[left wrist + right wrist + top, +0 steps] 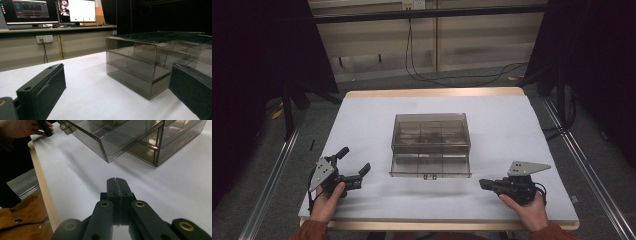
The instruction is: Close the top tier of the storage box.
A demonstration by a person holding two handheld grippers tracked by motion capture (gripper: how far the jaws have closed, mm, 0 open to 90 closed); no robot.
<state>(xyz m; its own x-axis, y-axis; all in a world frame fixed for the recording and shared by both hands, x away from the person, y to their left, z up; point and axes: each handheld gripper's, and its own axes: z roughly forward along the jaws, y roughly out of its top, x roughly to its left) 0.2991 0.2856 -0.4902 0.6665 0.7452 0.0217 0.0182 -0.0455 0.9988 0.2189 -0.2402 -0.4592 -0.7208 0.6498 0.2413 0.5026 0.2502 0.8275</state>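
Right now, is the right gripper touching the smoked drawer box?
Apart. The high view shows white table between the right gripper and the drawer box.

Left gripper (115, 100) jaws wide apart; smoked clear drawer box (150, 62) ahead on white table (87, 82).

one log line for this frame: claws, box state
left claw: open, empty, on table left of box | right claw: shut, empty, right of box | smoked drawer box: centre of table, bottom drawer pulled out
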